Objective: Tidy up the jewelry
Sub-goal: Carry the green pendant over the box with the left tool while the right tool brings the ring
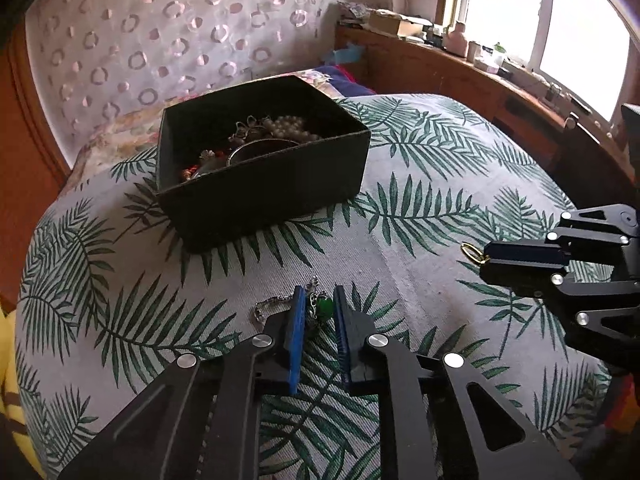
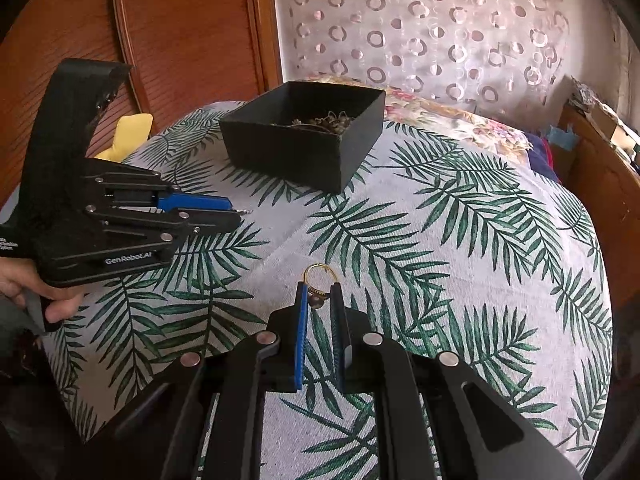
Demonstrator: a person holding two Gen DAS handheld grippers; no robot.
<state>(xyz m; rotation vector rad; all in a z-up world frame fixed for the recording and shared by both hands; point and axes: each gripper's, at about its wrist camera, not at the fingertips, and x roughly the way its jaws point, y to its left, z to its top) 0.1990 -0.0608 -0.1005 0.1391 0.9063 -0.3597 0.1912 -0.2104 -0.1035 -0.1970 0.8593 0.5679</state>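
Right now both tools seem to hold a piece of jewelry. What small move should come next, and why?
Probably lift the left tool straight up a little. Its pads are closed on the green bead pendant, whose silver chain trails on the leaf-print cloth. The black box lies ahead. The right tool already holds the gold ring.

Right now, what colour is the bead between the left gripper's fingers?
Green, on a silver-toned chain; the bead shows best in the left wrist view, between the left gripper pads.

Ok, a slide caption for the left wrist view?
Left gripper closed on a green-beaded silver chain on the leaf-print cloth, black jewelry box beyond.
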